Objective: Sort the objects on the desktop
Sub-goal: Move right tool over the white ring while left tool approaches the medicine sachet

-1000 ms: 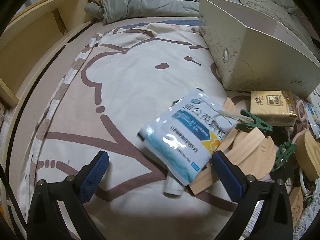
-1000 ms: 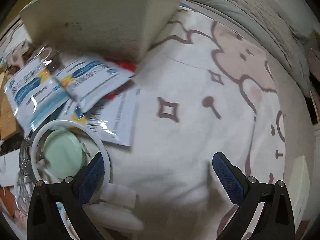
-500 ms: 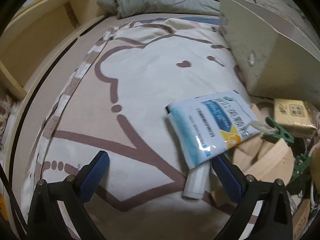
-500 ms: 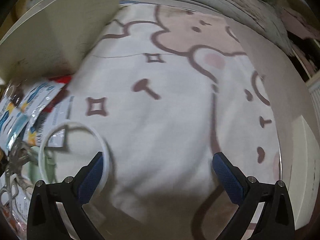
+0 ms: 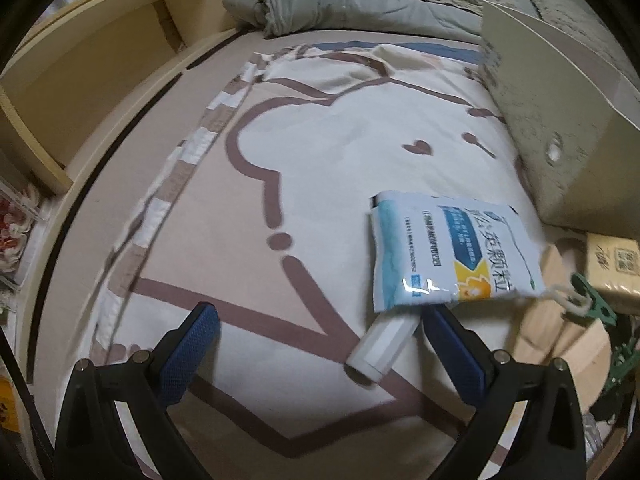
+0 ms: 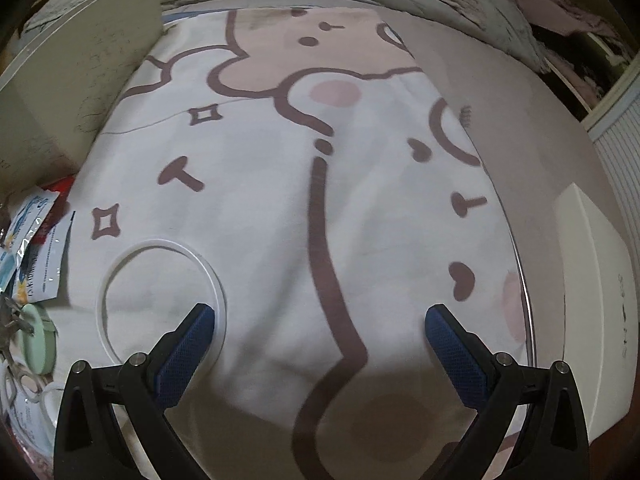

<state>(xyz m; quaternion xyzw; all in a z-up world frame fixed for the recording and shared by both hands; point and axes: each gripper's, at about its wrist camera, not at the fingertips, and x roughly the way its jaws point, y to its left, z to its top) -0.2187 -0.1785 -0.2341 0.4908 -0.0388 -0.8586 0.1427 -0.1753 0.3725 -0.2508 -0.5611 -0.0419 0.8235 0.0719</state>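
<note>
While both our left hand-held gripper [image 5: 316,334] and right hand-held gripper [image 6: 320,332] hang released over the bed, we judge the next pick is the white tube [image 5: 382,346] lying half under the medicine sachet [image 5: 448,250].

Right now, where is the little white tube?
In the left wrist view, the white tube lies on the bedsheet, poking out from under the blue-and-white packet, just beside the left gripper's right finger.

A blue and white packet [image 5: 448,252] lies flat, ahead of the left jaws and to their right. A small white tube [image 5: 382,344] pokes out from under it, just beside the right jaw. A white ring [image 6: 160,292] lies flat by the right gripper's left jaw.
</note>
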